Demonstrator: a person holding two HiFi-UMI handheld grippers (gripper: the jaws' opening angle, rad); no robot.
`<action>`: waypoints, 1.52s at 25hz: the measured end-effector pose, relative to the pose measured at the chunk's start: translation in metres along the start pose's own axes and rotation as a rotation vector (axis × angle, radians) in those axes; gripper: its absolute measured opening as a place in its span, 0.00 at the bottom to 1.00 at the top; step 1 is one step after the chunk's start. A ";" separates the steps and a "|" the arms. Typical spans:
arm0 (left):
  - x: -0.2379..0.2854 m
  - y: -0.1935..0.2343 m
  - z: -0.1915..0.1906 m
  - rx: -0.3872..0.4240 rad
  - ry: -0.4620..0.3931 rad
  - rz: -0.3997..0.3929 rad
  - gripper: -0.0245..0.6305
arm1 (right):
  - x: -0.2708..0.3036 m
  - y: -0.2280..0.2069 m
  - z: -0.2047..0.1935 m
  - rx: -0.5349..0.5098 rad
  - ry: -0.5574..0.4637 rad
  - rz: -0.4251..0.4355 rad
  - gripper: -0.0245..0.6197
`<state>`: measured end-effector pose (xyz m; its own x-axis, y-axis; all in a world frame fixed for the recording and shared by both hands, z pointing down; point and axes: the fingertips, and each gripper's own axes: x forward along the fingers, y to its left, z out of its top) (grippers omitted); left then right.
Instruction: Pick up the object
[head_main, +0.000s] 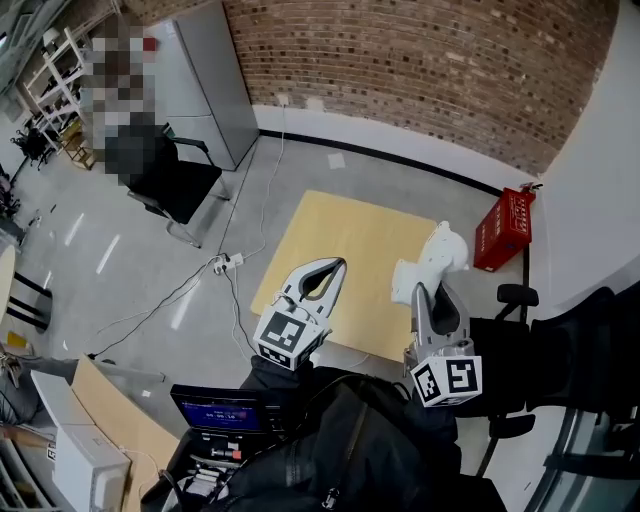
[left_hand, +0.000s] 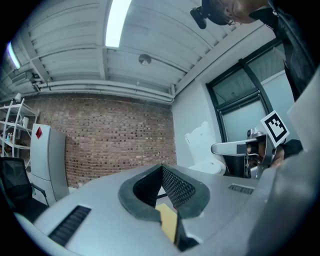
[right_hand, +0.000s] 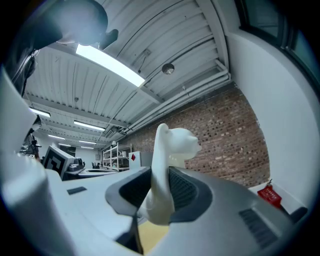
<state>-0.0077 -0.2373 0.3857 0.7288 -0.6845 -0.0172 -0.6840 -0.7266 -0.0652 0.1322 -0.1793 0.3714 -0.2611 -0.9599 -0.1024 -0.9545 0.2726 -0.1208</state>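
Note:
A white animal-shaped figure (head_main: 436, 256) is held up in the air, with my right gripper (head_main: 422, 290) shut on its lower part. In the right gripper view the white figure (right_hand: 168, 150) stands upright between the ribbed pads (right_hand: 184, 192), its head above the jaws. My left gripper (head_main: 328, 268) hangs beside it on the left with its jaws shut and nothing between them. The left gripper view shows the closed black pads (left_hand: 175, 187), and off to the right the white figure (left_hand: 202, 143) in the right gripper (left_hand: 220, 148).
Below the grippers a yellow wooden board (head_main: 340, 245) lies on the grey floor. A red crate (head_main: 503, 228) stands by the wall at the right. A black office chair (head_main: 175, 182), a grey cabinet (head_main: 205, 80), floor cables with a power strip (head_main: 226, 265) and a laptop (head_main: 224, 411) are at the left.

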 end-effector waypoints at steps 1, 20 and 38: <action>0.001 -0.001 -0.001 0.000 0.002 0.000 0.04 | 0.000 -0.001 0.000 0.002 -0.001 0.001 0.22; 0.003 -0.007 -0.002 0.008 0.014 -0.019 0.04 | -0.003 -0.002 0.001 0.043 -0.017 0.017 0.22; 0.002 -0.007 0.000 0.013 0.017 -0.016 0.03 | -0.003 0.002 0.005 0.049 -0.033 0.035 0.22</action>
<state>-0.0009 -0.2337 0.3856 0.7388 -0.6739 0.0009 -0.6718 -0.7366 -0.0782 0.1319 -0.1754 0.3660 -0.2882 -0.9473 -0.1400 -0.9366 0.3092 -0.1645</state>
